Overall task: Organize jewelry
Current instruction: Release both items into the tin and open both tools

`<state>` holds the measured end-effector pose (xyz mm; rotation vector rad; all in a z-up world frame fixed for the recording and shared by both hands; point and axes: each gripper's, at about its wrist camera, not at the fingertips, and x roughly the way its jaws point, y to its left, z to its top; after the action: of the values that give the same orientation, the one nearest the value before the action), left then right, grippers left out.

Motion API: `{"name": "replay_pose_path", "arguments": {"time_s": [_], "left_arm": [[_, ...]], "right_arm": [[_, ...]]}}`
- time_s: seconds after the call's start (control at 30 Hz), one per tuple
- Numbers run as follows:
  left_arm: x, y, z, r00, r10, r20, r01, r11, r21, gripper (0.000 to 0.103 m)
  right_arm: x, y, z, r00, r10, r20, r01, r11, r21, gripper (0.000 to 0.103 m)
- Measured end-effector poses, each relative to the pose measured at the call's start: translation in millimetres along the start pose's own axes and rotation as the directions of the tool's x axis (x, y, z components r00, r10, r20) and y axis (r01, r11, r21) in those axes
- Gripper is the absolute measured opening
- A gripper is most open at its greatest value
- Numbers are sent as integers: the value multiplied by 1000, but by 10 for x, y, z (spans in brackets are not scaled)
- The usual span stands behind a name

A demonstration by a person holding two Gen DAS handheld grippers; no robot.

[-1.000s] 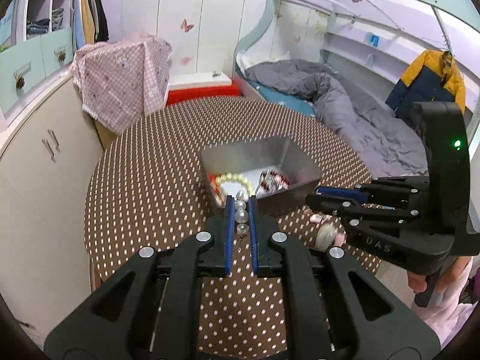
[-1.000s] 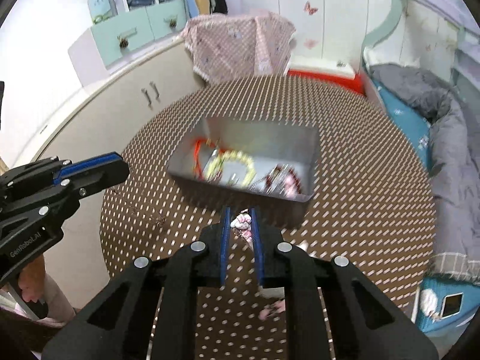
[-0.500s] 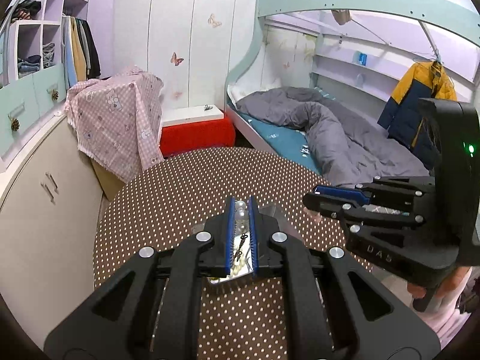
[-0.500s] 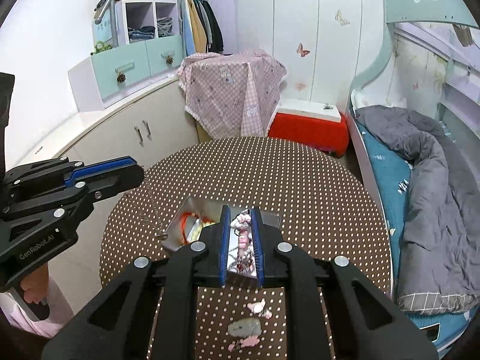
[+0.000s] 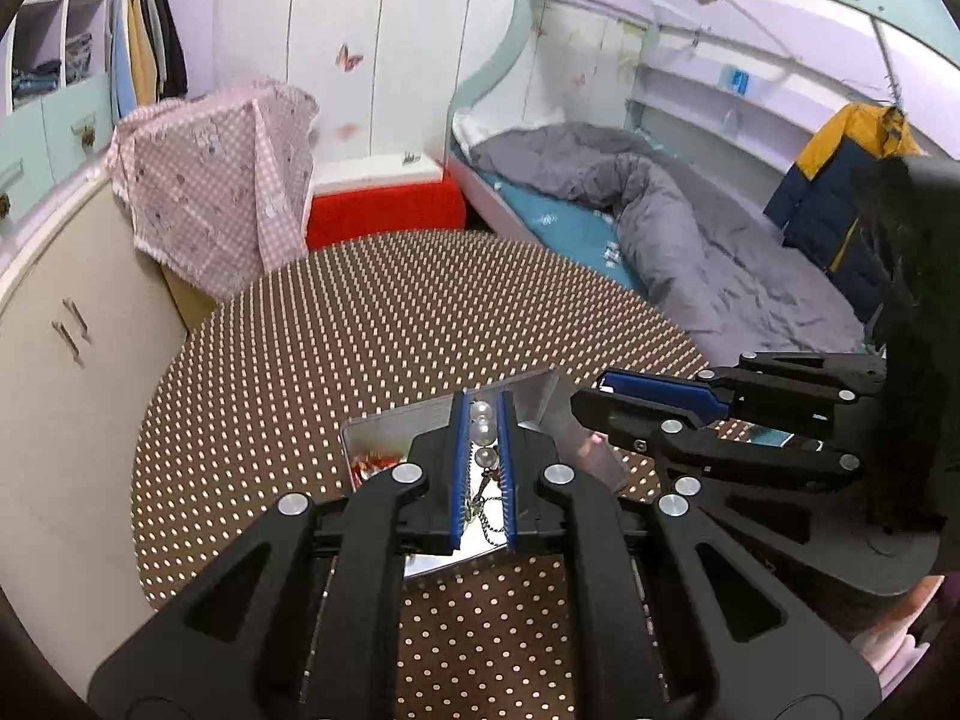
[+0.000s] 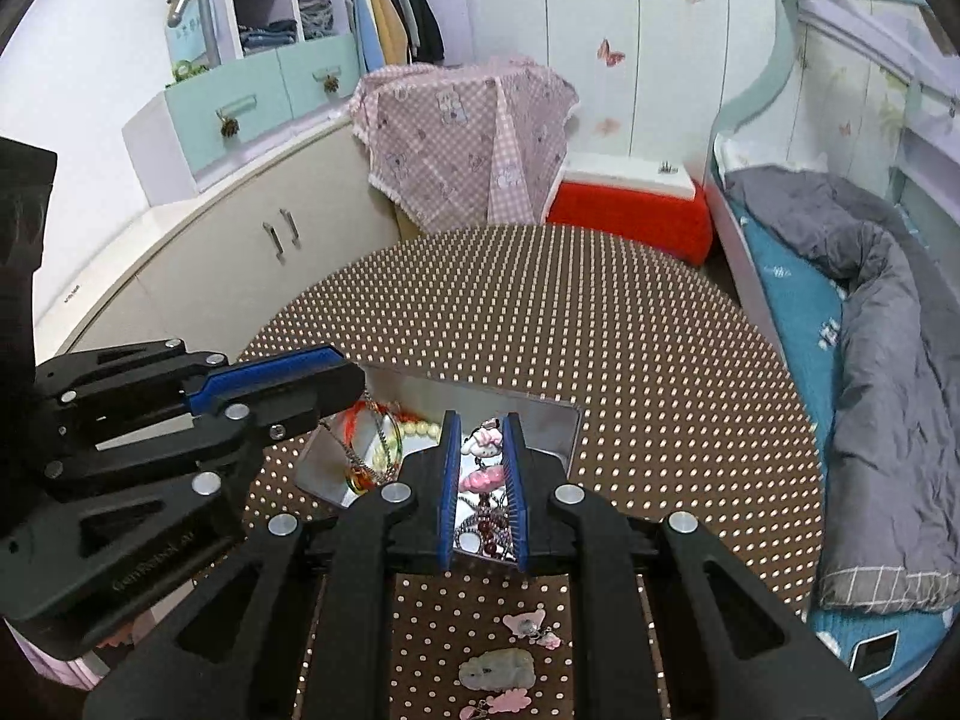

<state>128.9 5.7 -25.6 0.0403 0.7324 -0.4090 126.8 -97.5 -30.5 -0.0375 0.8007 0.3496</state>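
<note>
The left gripper (image 5: pixel 480 414) has its jaws nearly together and pinches a pearl string (image 5: pixel 482 429); a thin dark chain with a small pendant hangs from it between the blue pads. The right gripper (image 6: pixel 483 438) is also almost closed, and it grips a white and pink charm (image 6: pixel 482 443), with a pink piece just below it in the same gap. Both grippers are above the near part of the metal tray (image 6: pixel 552 420), which stands on the brown dotted table (image 6: pixel 660 360). In the tray there are already a pale bead bracelet (image 6: pixel 414 429), an orange cord (image 6: pixel 354 414) and some dark red beads near the right pads.

The step in hand seems to be the carrying of two pieces to the tray at the same time. The next move, I think, calls for bringing each gripper fully over the open tray, then parting the jaws so the piece falls inside and not on the rim. The hanging chain may catch on the pads. Some pink clips (image 6: pixel 528 624) and a grey-green clip (image 6: pixel 497 669) lie on the table near the person, so the work is not finished
</note>
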Motion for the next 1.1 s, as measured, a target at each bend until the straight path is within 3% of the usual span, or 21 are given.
{"name": "replay_pose_path", "arguments": {"time_s": [0.23,0.47,0.57,0.6,0.7,0.77,1.1], "left_arm": [[256,50,-58,998,5,-63,-6,1000,-12,10],[278,122,-54,998,3,-66,-5,1000,-25,10],[270,158,-53,997,12,-70,-15,999,-35,10],[270,175,-55,997,15,-72,-18,999,-41,13],[246,259,-67,997,51,-61,-55,996,-66,57],[206,304,-84,997,69,-35,-72,995,-76,60],[172,302,-132,997,68,-43,-70,995,-65,60]], "right_arm": [[231,-79,-67,998,27,-65,-24,998,50,12],[191,-86,-59,996,69,-63,-66,996,56,13],[141,-102,-45,996,73,-51,-70,996,59,24],[118,-113,-43,997,67,-44,-65,996,61,27],[77,-170,-47,998,51,-29,-48,996,76,39],[63,-210,-47,999,42,-23,-40,995,89,46],[56,-248,-80,999,24,-25,-21,996,86,47]]}}
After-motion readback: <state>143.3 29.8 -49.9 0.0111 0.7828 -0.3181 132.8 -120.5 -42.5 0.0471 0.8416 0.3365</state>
